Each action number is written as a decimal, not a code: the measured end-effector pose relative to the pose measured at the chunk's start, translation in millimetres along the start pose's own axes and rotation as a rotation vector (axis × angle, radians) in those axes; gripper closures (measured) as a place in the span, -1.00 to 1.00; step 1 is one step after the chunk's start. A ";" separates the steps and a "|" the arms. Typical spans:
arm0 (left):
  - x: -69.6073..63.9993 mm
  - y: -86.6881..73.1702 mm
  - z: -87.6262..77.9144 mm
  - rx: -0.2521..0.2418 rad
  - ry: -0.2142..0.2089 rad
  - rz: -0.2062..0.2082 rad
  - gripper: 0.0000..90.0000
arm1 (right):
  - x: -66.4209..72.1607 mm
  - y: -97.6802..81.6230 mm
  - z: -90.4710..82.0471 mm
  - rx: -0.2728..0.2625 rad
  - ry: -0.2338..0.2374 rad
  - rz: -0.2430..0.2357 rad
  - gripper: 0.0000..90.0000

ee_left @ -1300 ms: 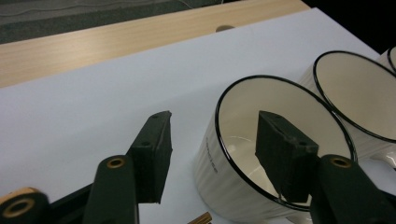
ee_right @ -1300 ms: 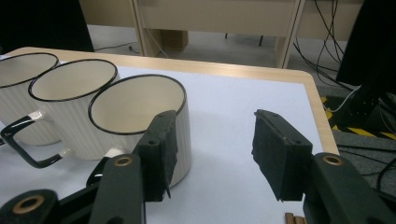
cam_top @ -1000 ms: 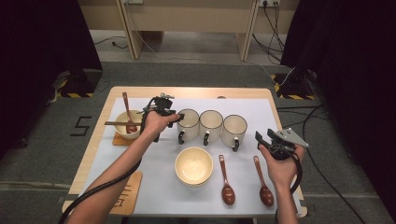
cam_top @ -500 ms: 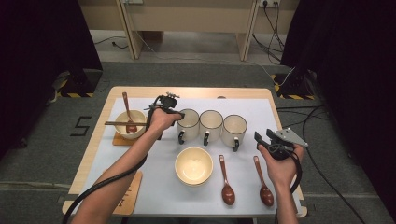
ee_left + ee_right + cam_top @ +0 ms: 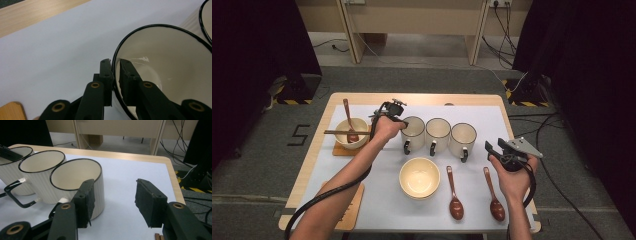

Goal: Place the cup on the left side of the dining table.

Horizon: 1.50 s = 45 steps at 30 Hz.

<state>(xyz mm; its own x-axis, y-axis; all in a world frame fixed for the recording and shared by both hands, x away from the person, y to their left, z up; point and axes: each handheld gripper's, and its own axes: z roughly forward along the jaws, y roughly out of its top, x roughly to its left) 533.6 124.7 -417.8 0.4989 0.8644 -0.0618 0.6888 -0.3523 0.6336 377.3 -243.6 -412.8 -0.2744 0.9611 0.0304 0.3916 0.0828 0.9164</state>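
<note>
In the high view, the left gripper sits just left of centre at the leftmost mug of a row of three. Its jaws have just been closing; in the left gripper view they pinch the mug's black rim, one jaw outside the wall, one inside. The right gripper hovers at the right of the frame above the white mat, its jaws released and grasping nothing, with the rightmost mug just beyond them.
</note>
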 end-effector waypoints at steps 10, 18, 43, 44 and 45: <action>6.2 -8.5 -8.4 -0.030 -0.014 -0.035 0.79 | 0.6 0.0 -0.3 -0.001 0.003 -0.004 0.11; 9.4 -14.6 -13.6 -0.059 -0.023 -0.048 0.81 | 4.1 0.1 0.6 0.002 0.008 -0.003 0.11; 17.3 -15.6 -35.3 -0.144 -0.013 -0.036 0.83 | 3.1 0.5 -0.4 -0.004 0.000 -0.002 0.13; 16.6 -14.4 -35.7 -0.147 -0.025 -0.028 0.83 | 2.7 0.8 -0.9 -0.007 -0.001 -0.002 0.12; 16.6 -14.4 -35.7 -0.147 -0.025 -0.028 0.83 | 2.7 0.8 -0.9 -0.007 -0.001 -0.002 0.12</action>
<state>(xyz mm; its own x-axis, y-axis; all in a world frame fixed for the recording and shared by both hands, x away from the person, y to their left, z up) 513.2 157.0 -400.5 0.4943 0.8636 -0.0991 0.6194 -0.2699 0.7372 376.0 -241.1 -411.6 -0.2742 0.9613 0.0281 0.3849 0.0829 0.9192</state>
